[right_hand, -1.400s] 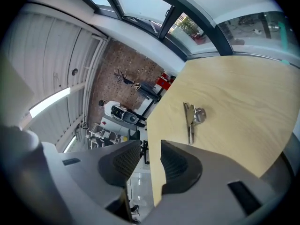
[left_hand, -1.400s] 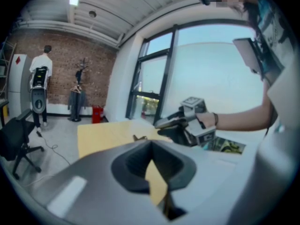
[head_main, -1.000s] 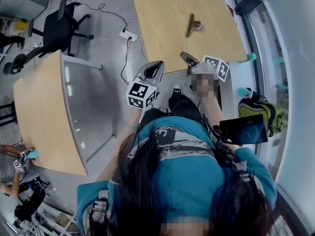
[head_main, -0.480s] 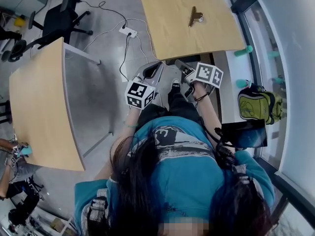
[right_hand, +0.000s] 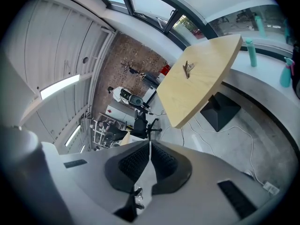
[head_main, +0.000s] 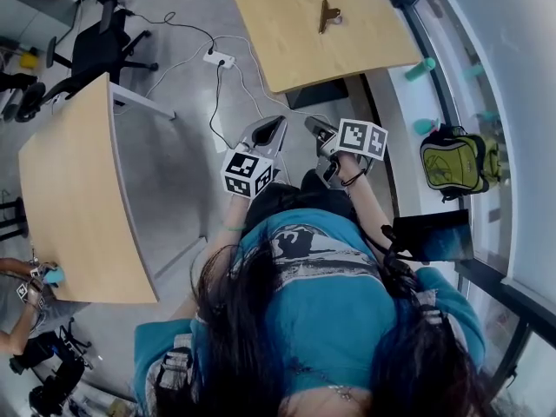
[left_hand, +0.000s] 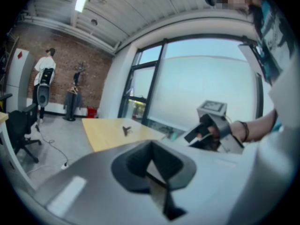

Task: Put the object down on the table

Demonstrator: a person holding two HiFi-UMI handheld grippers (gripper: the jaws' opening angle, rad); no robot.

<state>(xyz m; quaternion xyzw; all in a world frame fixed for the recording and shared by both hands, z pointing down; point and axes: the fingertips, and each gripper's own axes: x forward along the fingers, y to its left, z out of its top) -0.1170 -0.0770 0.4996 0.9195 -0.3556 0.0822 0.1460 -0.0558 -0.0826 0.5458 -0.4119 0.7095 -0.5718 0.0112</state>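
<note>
Right gripper (right_hand: 150, 146), jaws closing flat together on nothing, hangs well short of the small brown clip (right_hand: 188, 69) lying far ahead on the counter (right_hand: 206, 93): likely light, rigid, springy, best pinched across its body.

Pale wood table (head_main: 287, 46), brown object (head_main: 327, 14), lime-green backpack (head_main: 452, 159), teal shirt (head_main: 334, 311).

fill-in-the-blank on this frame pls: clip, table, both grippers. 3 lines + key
1. The brown clip lies on the table, held by ___ gripper.
2. The right gripper's jaws are ___, with nothing between them.
3. The left gripper, jaws also together, hangs over the ___, short of the table.
Missing words: neither; shut; floor.
</note>
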